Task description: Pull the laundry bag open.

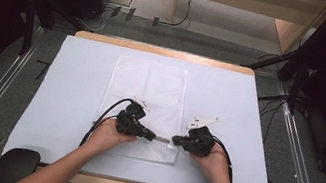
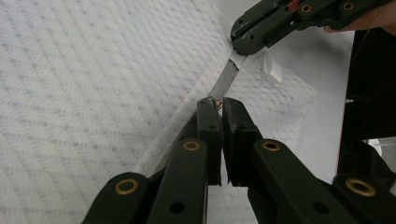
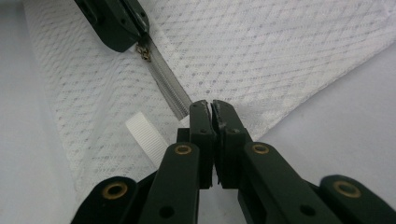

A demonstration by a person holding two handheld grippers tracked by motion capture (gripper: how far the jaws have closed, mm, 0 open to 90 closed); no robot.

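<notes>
Between both clamped hand-held grippers, left (image 1: 152, 136) and right (image 1: 175, 139), stretches the mesh bag's zipper (image 1: 163, 138).

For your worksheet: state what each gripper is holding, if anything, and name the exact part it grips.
Both hold the white mesh bag. The left gripper pinches the zipper pull; the right gripper clamps the zipper's end at the bag's corner.

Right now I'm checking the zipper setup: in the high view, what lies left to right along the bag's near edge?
Left hand → left gripper → grey zipper → right gripper → right hand, all over the white mesh bag.
</notes>
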